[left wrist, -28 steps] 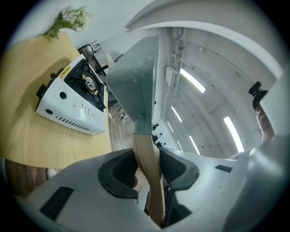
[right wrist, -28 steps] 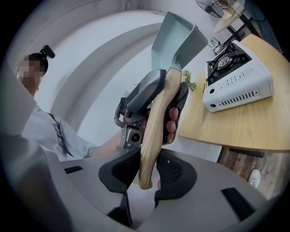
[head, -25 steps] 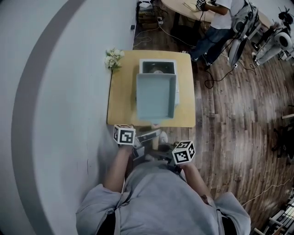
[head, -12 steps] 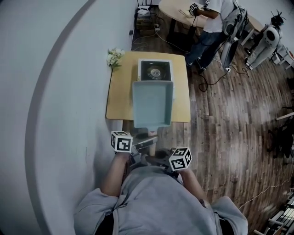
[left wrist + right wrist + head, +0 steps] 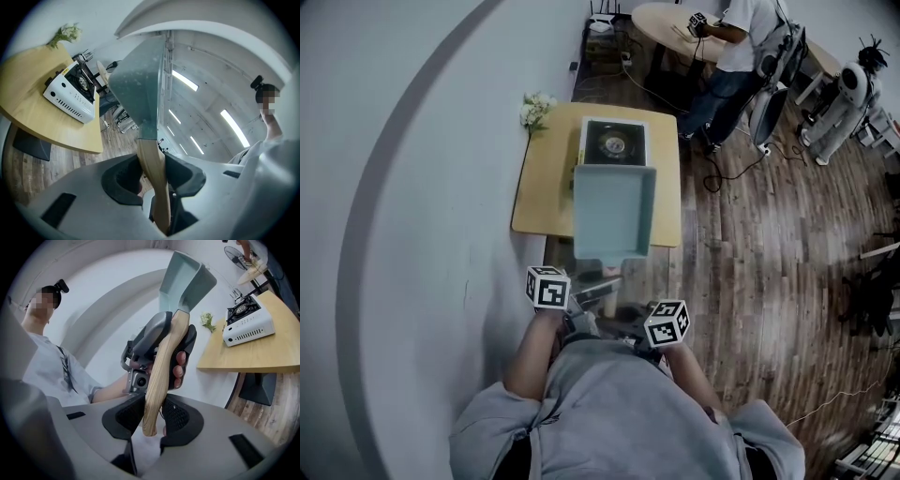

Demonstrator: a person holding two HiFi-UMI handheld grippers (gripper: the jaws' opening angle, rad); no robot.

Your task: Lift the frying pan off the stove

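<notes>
Frying pan (image 5: 614, 211) clear of stove (image 5: 614, 143), in air over near edge of table (image 5: 539, 197). Left gripper (image 5: 153, 177) and right gripper (image 5: 152, 416) both pinch wooden handle (image 5: 157, 385). Risk: long pan may twist in narrow grip, tip, slip down onto table

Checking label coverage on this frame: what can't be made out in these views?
- Head view: the frying pan covers the near edge of the stove, hiding its front panel.
- Head view: the pan handle and both grippers' fingers are hidden under the marker cubes and the person's arms.
- Left gripper view: the left gripper is shut on the pan handle, but the pan's inside is not visible.
- Head view: the flowers are too small for detail.
</notes>
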